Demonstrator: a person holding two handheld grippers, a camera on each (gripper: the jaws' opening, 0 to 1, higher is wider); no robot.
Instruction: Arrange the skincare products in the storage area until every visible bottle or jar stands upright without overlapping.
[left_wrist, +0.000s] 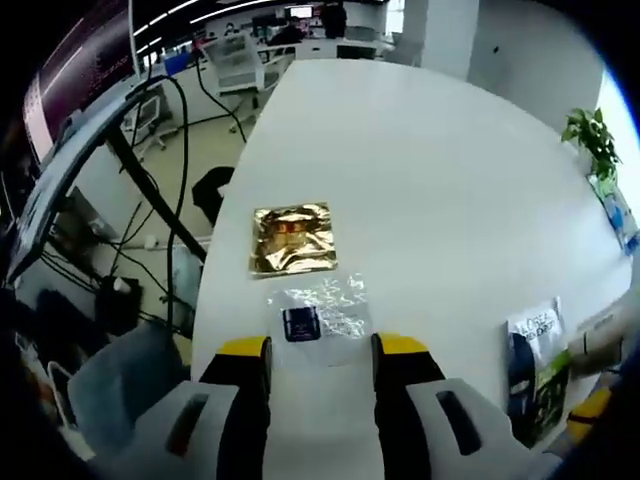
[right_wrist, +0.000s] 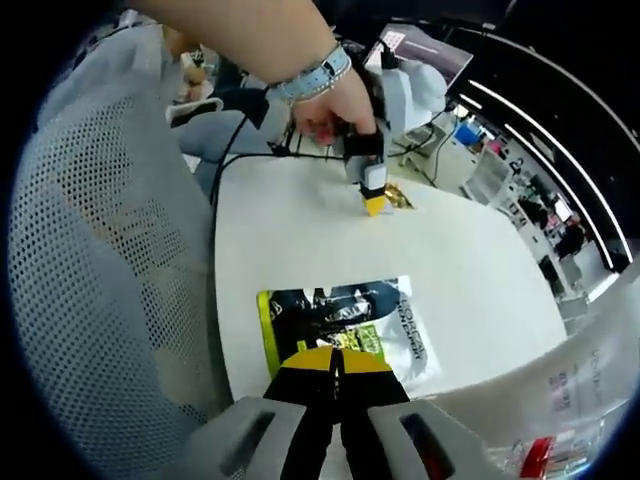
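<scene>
White counter (left_wrist: 430, 170) carried three flat packs, no bottles or jars seen.

Largest was the black, green and white pouch (right_wrist: 345, 335). It lay flat at the near edge, right of the others. Looked soft and crinkly, probably light and slippery. Best taken by an edge or corner, not the middle. Right gripper (right_wrist: 336, 372) sat over its near edge, yellow-tipped jaws pressed together. Could not tell if the pouch's edge was pinched between them.

Gold foil sachet (left_wrist: 292, 238) lay farther out, apart from the rest. Thin, creased, likely easy to crumple.

Smallest was the clear sachet with dark label (left_wrist: 318, 318), just beyond the left gripper (left_wrist: 320, 350). Its jaws stood apart, holding nothing. Film looked floppy and slick; a seam edge would be the safer hold.

A hand (right_wrist: 335, 100) held the left gripper.
</scene>
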